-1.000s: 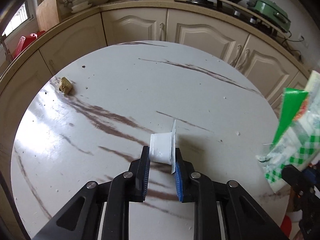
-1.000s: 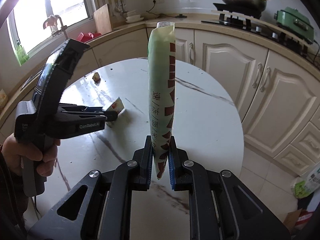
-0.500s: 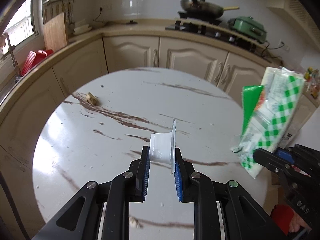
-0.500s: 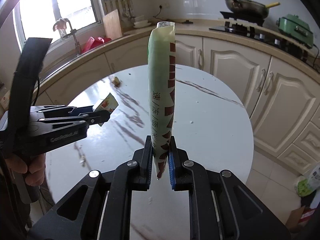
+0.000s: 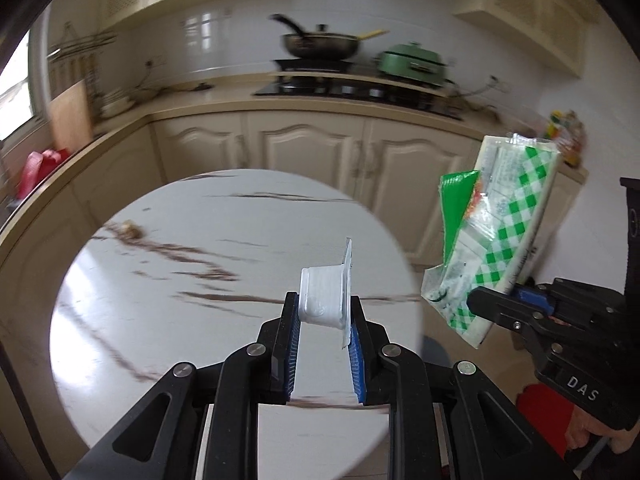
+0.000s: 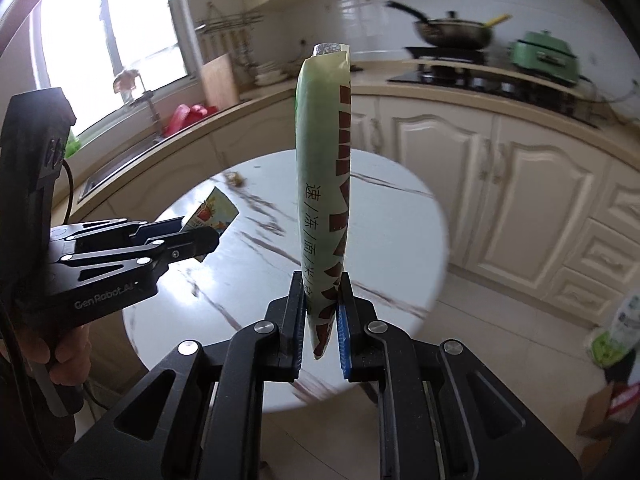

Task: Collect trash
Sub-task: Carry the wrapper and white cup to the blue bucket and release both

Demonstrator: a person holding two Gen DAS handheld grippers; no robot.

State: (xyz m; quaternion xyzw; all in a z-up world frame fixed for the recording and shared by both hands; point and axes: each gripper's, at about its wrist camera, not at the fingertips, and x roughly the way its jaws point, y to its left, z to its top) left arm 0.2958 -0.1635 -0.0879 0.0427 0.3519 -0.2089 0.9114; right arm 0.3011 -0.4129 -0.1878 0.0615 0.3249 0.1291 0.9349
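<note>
Left gripper (image 5: 323, 320) clamped on one small white plastic cup (image 5: 323, 298), held above the near edge of the round marble table (image 5: 168, 320). Right gripper (image 6: 320, 320) pinching one green food wrapper (image 6: 323, 184) upright. One brown scrap (image 5: 132, 229) near the table's far left edge.

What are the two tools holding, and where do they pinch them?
The left tool pinches a small white plastic cup between its base and foil lid. The right tool pinches a green food bag near its bottom end.
</note>
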